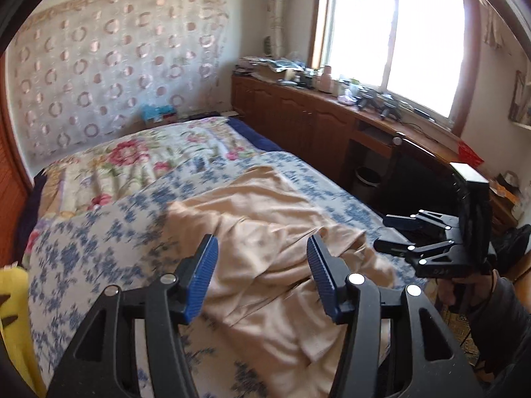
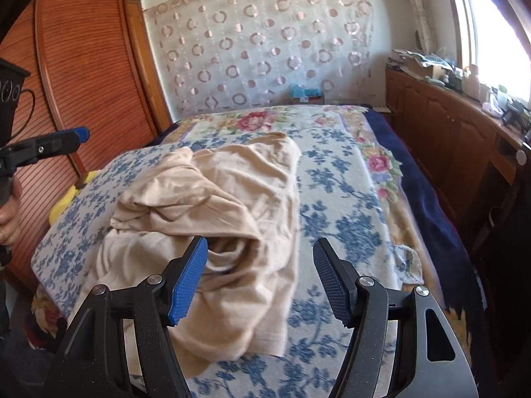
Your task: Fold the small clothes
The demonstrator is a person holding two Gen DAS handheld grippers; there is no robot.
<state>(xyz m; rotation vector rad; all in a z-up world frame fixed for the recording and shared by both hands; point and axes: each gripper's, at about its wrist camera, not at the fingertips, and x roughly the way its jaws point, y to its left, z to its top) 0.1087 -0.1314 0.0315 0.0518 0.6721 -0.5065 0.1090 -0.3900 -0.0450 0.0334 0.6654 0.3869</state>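
The soft tan shirt (image 2: pixel 212 205) lay crumpled on the flowery blue bed cover (image 2: pixel 345 219), its long side running away from both tools, just under the spread, empty left tool (image 1: pixel 262 278), while the right tool (image 2: pixel 260 282), also spread and empty, hung beside its edge.

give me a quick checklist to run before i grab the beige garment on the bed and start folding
1. Left gripper open and empty: ok.
2. Right gripper open and empty: ok.
3. Beige garment fully on the blue-flowered cover: ok.
4. Garment spread flat: not ok, it lies bunched and creased.
5. A hem or corner within view to pinch: ok, the near edge shows below the right gripper.
6. Which side faces up: cannot tell.
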